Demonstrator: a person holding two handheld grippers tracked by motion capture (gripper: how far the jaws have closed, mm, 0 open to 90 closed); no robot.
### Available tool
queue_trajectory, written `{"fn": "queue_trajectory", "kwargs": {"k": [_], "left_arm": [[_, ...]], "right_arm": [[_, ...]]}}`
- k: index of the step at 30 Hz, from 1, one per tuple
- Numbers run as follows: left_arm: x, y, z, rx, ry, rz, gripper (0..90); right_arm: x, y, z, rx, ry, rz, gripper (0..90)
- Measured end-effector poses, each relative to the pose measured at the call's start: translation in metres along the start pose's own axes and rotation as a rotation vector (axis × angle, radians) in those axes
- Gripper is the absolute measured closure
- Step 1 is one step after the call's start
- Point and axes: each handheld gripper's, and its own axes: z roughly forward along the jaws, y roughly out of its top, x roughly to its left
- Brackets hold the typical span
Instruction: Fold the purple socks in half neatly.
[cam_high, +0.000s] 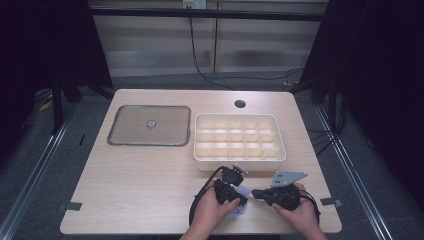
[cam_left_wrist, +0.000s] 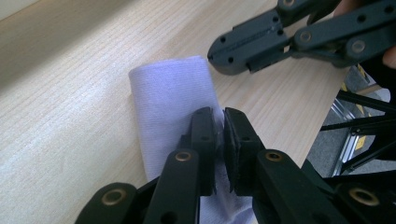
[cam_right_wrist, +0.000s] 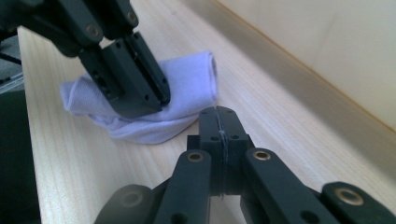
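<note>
A pale lilac cloth (cam_left_wrist: 168, 93), folded into a soft roll, lies on the wooden table near its front edge (cam_high: 243, 190). My left gripper (cam_left_wrist: 219, 122) is shut on a fold of the cloth, its pads pinching the fabric from above. In the right gripper view that gripper (cam_right_wrist: 156, 100) presses down onto the cloth (cam_right_wrist: 191, 79). My right gripper (cam_right_wrist: 219, 112) is shut, its tip just in front of the cloth's edge with nothing bulky between the jaws. From the left gripper view, the right gripper (cam_left_wrist: 215, 57) hovers beside the cloth's far end.
A white tray (cam_high: 240, 159) with several empty compartments stands just behind the hands; its wall (cam_right_wrist: 327, 46) runs along the right. A clear rectangular lid (cam_high: 149, 125) lies at the left. A round cable hole (cam_high: 240, 104) is at the back.
</note>
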Motion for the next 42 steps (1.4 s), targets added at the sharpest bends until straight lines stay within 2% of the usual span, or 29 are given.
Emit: {"fn": "queue_trajectory", "kwargs": {"k": [6, 10, 23, 28, 35, 42], "left_arm": [[-0.001, -0.001, 0.001, -0.011, 0.008, 0.012, 83.3], [-0.003, -0.002, 0.000, -0.008, 0.026, 0.019, 83.6], [-0.004, -0.003, 0.000, -0.011, 0.035, 0.042, 83.6], [-0.003, -0.005, 0.000, -0.021, 0.023, 0.034, 83.2], [-0.005, -0.006, 0.000, -0.028, 0.022, 0.045, 81.4], [-0.004, -0.008, -0.002, -0.036, 0.013, 0.039, 78.7]], "right_arm": [[0.000, 0.002, -0.003, -0.014, -0.001, 0.006, 90.0], [0.002, 0.007, -0.004, -0.020, -0.008, -0.013, 90.0], [0.004, 0.017, -0.011, -0.035, -0.015, -0.035, 90.0], [0.006, 0.025, -0.005, -0.040, -0.007, -0.047, 90.0], [0.008, 0.028, 0.004, -0.035, 0.012, -0.051, 90.0], [0.010, 0.027, 0.017, 0.004, 0.012, -0.057, 90.0]]}}
